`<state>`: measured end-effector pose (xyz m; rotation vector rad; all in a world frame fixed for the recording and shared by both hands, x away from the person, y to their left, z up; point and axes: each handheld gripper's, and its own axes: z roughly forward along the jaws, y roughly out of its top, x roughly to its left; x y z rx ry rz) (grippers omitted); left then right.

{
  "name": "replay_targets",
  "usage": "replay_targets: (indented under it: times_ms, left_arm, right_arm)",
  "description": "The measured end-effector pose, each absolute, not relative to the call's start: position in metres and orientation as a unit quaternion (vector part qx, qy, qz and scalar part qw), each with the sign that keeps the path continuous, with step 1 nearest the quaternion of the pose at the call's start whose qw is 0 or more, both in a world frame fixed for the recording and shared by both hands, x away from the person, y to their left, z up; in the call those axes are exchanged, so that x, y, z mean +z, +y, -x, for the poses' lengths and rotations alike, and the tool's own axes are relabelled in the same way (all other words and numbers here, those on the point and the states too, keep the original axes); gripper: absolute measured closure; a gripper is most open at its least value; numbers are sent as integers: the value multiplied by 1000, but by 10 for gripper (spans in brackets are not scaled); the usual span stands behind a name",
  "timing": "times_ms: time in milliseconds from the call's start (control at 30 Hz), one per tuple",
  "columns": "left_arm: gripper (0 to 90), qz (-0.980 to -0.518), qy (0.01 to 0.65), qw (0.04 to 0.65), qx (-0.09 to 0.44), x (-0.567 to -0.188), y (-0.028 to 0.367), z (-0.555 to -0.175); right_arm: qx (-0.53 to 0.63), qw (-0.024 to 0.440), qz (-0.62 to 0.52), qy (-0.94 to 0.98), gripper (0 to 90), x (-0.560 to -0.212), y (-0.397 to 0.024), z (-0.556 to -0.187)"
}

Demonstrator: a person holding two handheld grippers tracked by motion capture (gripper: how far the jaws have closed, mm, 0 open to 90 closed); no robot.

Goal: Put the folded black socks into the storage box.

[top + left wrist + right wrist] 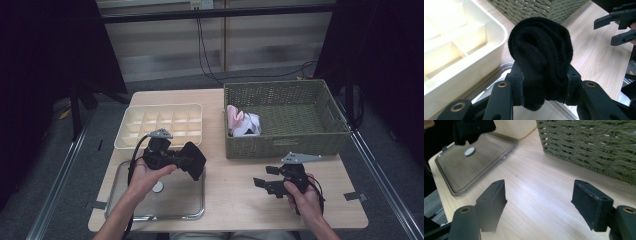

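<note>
The left gripper (187,161) clamps a black sock (194,160) above the clear lid (170,200), near the cream tray (160,125); the right gripper (265,177) gapes empty over bare table (235,185) before the wicker basket (285,145).

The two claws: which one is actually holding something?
The left claw, clamped on a rolled black sock above the clear lid. The right claw stands open over bare table.

Black knit sock (540,57) at frame centre. Cream divided tray (161,123) upper left was plain. Olive-green woven basket (285,145) upper right held pink-and-white cloth (242,122). Table (235,195) was pale wood grain. Clear lid (170,200) lower left had a white dot.
</note>
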<state>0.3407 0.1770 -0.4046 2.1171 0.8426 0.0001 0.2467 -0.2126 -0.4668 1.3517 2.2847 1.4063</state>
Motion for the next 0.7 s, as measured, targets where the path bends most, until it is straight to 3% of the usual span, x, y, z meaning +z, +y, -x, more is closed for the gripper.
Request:
replay_targets:
  times_ms: [700]
  left_arm:
    - [614,-841,347,415,22,-378,194,-364]
  right_arm:
    - [462,64,-444,765,261,-469,-211,-249]
